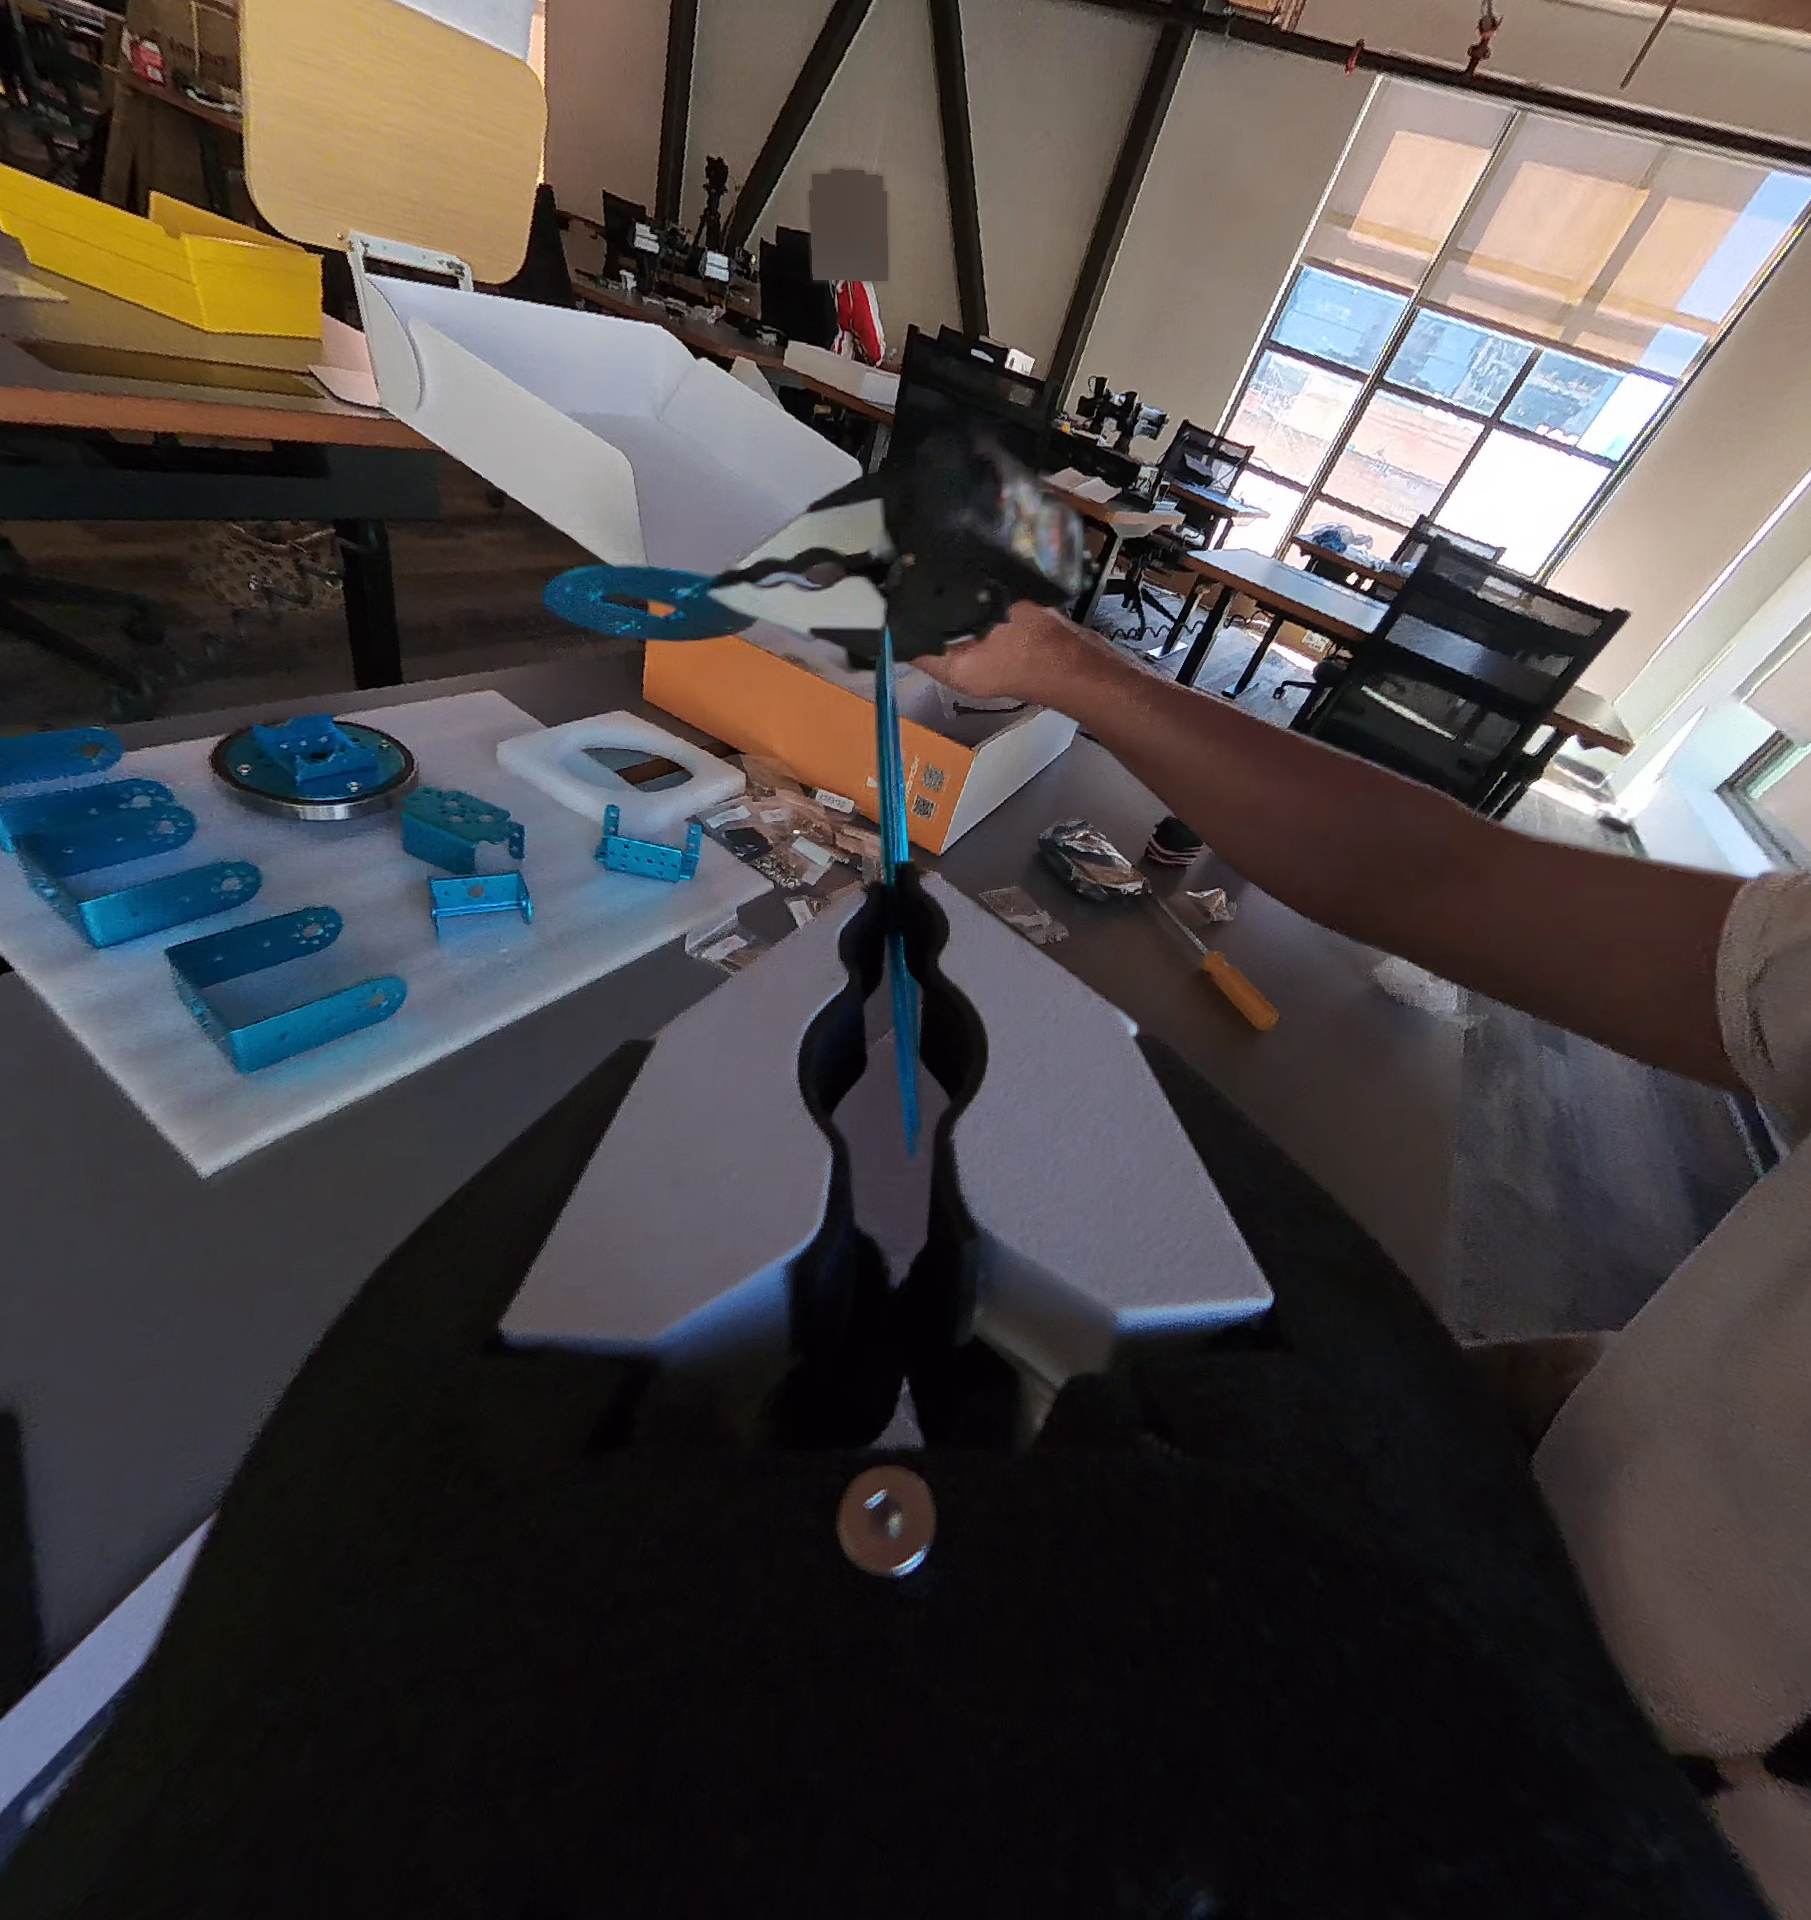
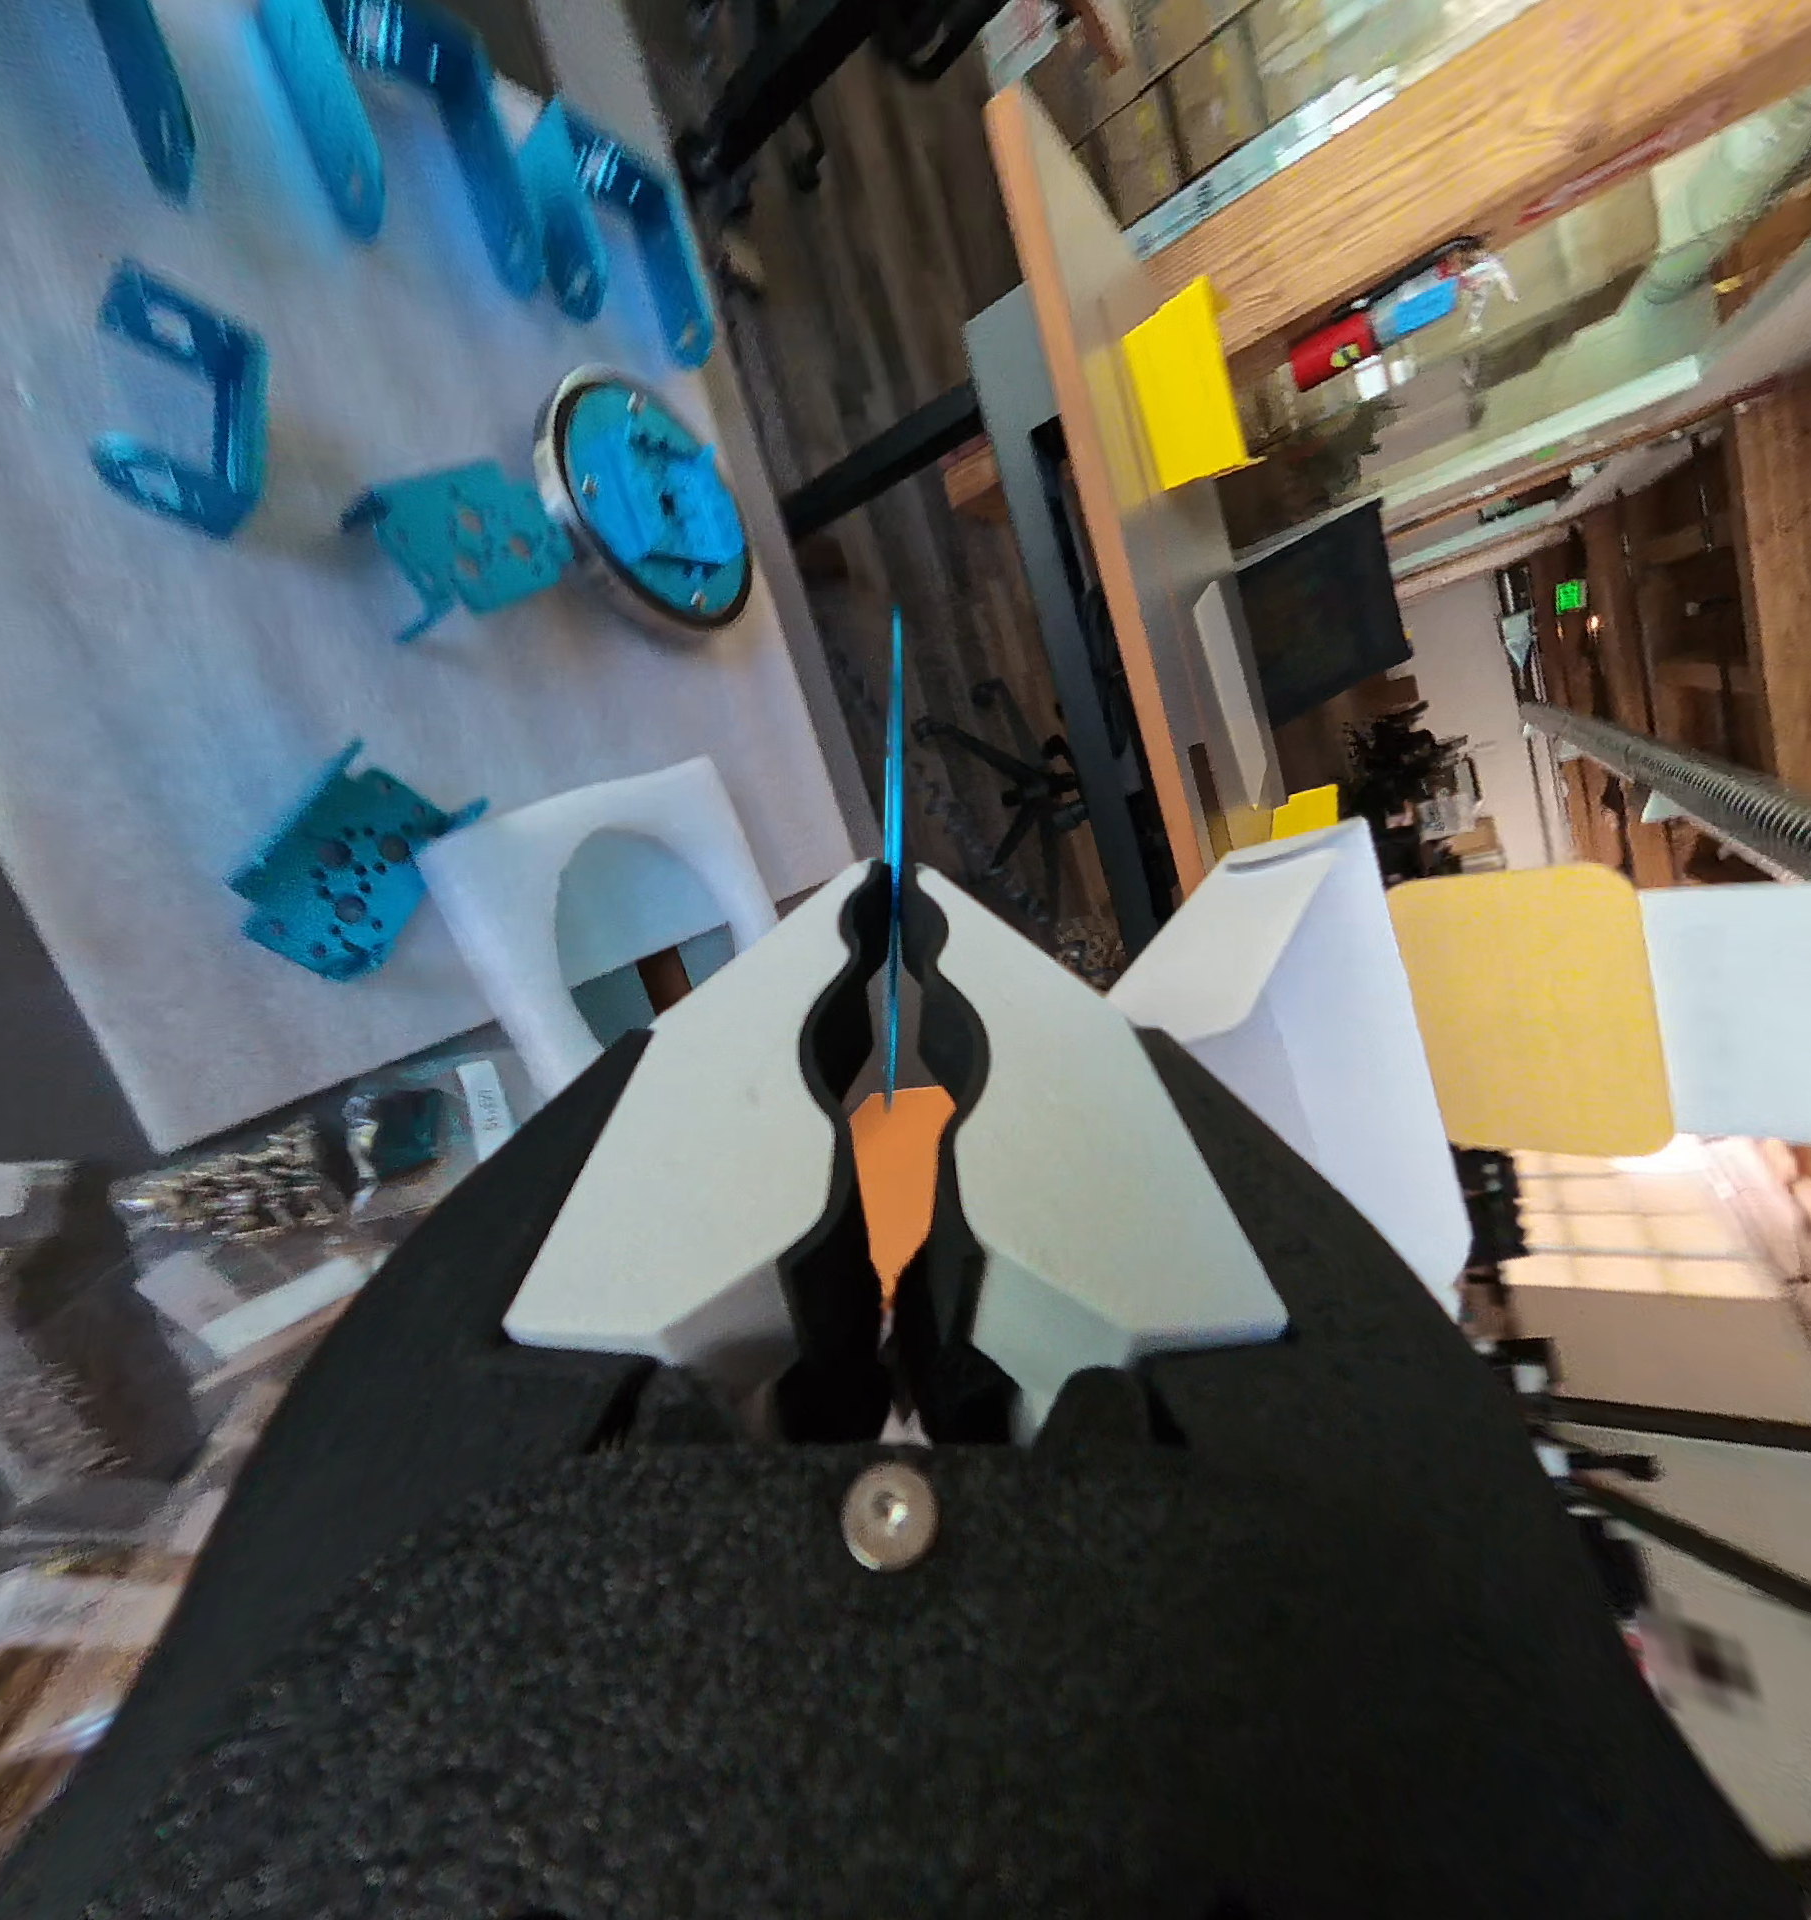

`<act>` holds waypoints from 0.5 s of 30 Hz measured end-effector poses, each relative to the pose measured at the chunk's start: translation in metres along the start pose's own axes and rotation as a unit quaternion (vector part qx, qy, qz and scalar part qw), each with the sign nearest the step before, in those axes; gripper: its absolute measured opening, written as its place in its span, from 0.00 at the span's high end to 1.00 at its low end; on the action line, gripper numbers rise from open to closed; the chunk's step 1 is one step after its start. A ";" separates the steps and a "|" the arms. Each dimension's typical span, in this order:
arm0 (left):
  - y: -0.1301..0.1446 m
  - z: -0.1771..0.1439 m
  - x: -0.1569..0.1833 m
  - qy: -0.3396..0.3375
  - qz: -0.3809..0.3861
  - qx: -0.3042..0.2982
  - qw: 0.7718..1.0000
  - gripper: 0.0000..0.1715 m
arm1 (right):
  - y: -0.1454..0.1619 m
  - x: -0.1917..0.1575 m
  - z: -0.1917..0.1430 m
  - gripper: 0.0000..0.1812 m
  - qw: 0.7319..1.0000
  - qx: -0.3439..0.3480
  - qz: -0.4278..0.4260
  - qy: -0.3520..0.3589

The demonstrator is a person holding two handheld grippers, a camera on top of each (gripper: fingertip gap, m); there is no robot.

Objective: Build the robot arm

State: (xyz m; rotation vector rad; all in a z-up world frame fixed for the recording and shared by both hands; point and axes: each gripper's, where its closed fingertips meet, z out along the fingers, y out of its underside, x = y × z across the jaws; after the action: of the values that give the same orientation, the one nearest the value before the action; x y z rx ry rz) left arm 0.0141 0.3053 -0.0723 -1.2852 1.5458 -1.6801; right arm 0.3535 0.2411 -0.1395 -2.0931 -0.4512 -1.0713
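Note:
My left gripper [image 1: 896, 885] is shut on a thin blue metal plate [image 1: 893, 790], seen edge-on and sticking up past the fingertips. Farther off in the left wrist view, my right gripper [image 1: 722, 588], held by a person's hand, is shut on a flat blue ring disc [image 1: 620, 608] above the table. In the right wrist view the right gripper [image 2: 896, 875] pinches that blue ring disc [image 2: 893, 748] edge-on. Both grippers are in the air, apart from each other. The right wrist view is rolled sideways and blurred.
A white foam sheet [image 1: 589, 940] holds several blue brackets [image 1: 277, 1003] and a round bearing base [image 1: 311, 771]. Nearby are a white foam block [image 1: 558, 753], an orange box [image 1: 776, 717], screw bags [image 1: 787, 831] and a yellow-handled screwdriver [image 1: 1233, 987]. The person's arm [image 1: 1400, 831] reaches in from the right. The grippers' ends are close to 35 cm from one another.

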 end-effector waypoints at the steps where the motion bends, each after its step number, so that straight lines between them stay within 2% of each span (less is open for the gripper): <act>1: -0.003 0.011 -0.004 0.001 -0.011 0.001 1.000 0.99 | -0.005 0.007 -0.019 1.00 0.999 0.015 0.031 0.008; 4: -0.018 0.057 -0.027 0.002 -0.062 0.008 0.998 0.99 | -0.016 0.014 -0.092 1.00 0.992 0.064 0.106 0.034; 6: -0.026 0.100 -0.053 -0.001 -0.109 0.008 0.994 1.00 | -0.015 0.000 -0.144 1.00 0.986 0.081 0.135 0.048; 9: -0.028 0.181 -0.097 -0.003 -0.205 -0.003 0.979 0.99 | -0.008 -0.034 -0.212 1.00 0.977 0.096 0.175 0.081; 13: -0.013 0.294 -0.145 -0.016 -0.296 -0.051 0.954 0.99 | -0.008 -0.102 -0.268 1.00 0.955 0.124 0.259 0.075; 15: 0.001 0.335 -0.163 -0.034 -0.332 -0.083 0.939 0.99 | -0.009 -0.127 -0.286 1.00 0.949 0.123 0.274 0.098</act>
State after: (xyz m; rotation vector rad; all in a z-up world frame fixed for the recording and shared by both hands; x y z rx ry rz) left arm 0.3772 0.2908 -0.1548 -2.1027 1.3079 -1.8791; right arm 0.1161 0.0379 -0.1278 -1.7176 0.0969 -0.8269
